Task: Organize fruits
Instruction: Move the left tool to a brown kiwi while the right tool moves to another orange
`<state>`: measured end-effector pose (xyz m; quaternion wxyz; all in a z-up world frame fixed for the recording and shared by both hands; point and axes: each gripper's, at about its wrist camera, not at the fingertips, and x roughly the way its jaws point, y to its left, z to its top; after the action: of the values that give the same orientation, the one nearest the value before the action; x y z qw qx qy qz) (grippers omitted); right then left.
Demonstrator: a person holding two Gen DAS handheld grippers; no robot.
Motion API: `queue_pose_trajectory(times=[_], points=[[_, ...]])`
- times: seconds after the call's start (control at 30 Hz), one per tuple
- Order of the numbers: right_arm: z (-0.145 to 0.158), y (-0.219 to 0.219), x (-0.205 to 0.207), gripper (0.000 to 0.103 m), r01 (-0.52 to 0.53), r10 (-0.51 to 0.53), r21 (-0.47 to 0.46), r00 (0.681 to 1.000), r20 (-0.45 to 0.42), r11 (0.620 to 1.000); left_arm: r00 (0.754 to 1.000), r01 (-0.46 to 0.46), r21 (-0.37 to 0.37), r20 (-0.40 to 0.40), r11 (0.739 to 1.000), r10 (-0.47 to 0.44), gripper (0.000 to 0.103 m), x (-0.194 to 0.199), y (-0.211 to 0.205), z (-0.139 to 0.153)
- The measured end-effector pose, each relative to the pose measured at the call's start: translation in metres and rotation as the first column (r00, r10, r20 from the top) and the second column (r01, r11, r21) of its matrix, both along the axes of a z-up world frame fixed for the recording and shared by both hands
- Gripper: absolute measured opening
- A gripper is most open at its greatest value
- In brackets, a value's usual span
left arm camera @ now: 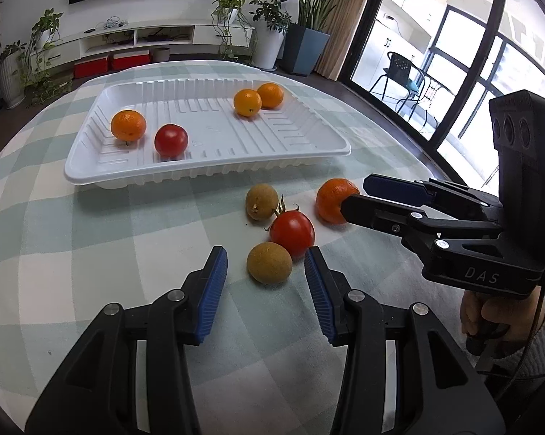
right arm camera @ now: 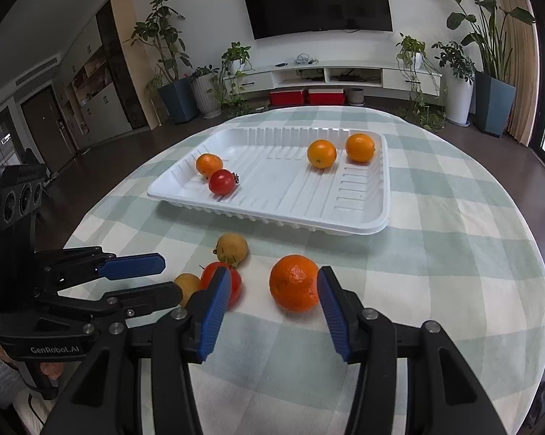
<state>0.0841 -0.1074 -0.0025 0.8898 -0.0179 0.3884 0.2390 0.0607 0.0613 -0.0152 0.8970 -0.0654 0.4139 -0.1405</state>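
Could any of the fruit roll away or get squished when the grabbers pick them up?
Maybe. The left gripper is lined up on a kiwi touching a tomato, so closing might bump the tomato and roll it. The right gripper sits off-centre on the orange, which could slip out sideways. Both grippers are close together and might knock.

tray: the white ribbed plastic tray [left arm camera: 207,166] sits on the checked-cloth tabletop [left arm camera: 91,253], toward the far side
in tray, left end: an orange mandarin [left arm camera: 128,125] with a red tomato [left arm camera: 171,140] just beside it, on its right and nearer
in tray, right end: two round oranges [left arm camera: 247,102] [left arm camera: 270,95], side by side
on tabletop, before the tray: a brown round kiwi-like fruit [left arm camera: 261,202], a stemmed red tomato [left arm camera: 292,232] nearer and right of it, a second brown round fruit [left arm camera: 269,262] nearest, touching that tomato
right of that cluster: a loose large orange [right arm camera: 294,282], apart from them
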Motion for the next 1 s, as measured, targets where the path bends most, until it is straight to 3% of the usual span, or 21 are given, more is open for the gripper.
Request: queue_pose_trajectory(times=[1.0], points=[[-0.011,0.004,0.01,0.053,0.027,-0.028,-0.045,0.999,-0.027,0.999,0.997,0.067,0.014,-0.046,0.998,-0.066,0.043,0.022,-0.01,-0.016]])
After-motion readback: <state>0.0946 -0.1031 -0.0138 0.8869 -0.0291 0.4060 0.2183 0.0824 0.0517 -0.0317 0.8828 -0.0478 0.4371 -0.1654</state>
